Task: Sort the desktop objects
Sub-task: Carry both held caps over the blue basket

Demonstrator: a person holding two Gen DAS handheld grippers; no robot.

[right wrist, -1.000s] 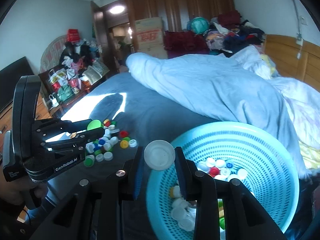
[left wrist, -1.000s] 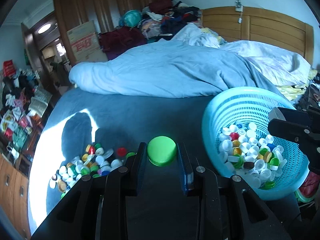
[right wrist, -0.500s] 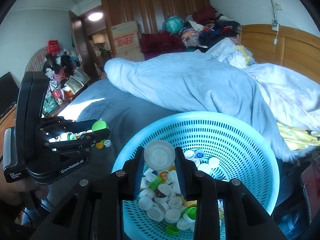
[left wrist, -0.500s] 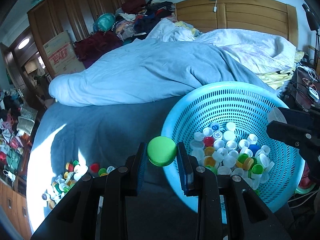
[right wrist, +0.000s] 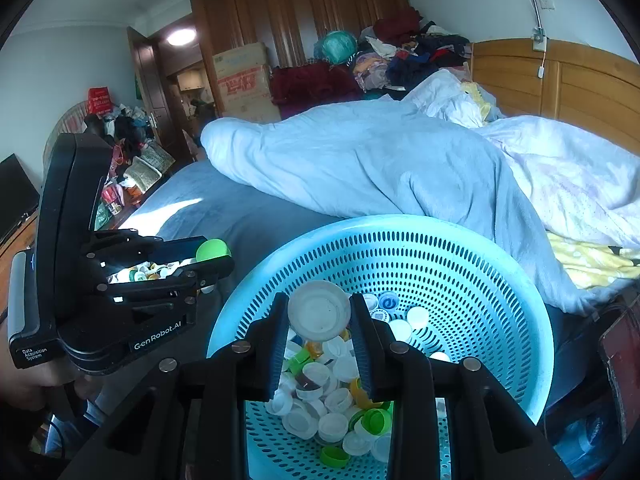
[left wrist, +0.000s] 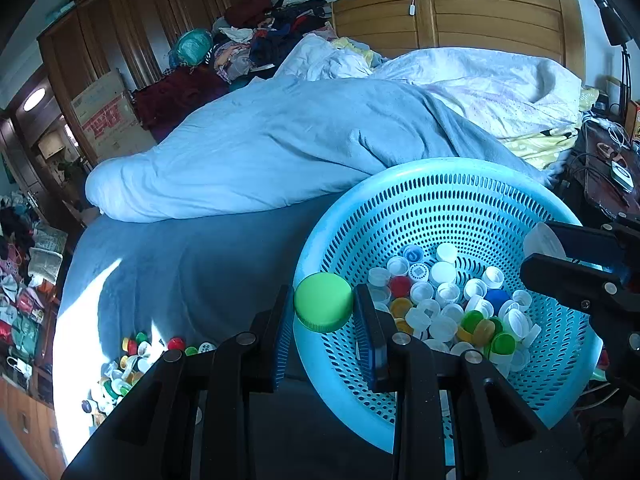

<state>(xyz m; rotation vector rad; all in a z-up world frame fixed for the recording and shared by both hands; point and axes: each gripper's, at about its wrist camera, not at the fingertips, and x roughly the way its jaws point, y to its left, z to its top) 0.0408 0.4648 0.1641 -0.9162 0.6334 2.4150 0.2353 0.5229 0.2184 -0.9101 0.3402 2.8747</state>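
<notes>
My left gripper (left wrist: pixel 323 309) is shut on a green cap (left wrist: pixel 323 307) and holds it at the near left rim of the light blue perforated basket (left wrist: pixel 432 208). My right gripper (right wrist: pixel 319 312) is shut on a white cap (right wrist: pixel 319 310) and holds it above the basket (right wrist: pixel 472 248), over the heap of caps (right wrist: pixel 332 412) inside. The right gripper also shows at the right of the left wrist view (left wrist: pixel 560 256), over the basket's right side. The left gripper shows at the left of the right wrist view (right wrist: pixel 212 254), still outside the rim.
A pile of loose caps (left wrist: pixel 132 364) lies on the dark blue bed sheet (left wrist: pixel 192 272) at the lower left. A rumpled light blue duvet (left wrist: pixel 304 148) lies behind the basket. A cluttered bedside table (left wrist: pixel 608 176) stands at the right.
Both grippers have moved right toward the basket with their caps. The right one went from the left rim to above the heap; the left one went from the loose pile to the rim.
</notes>
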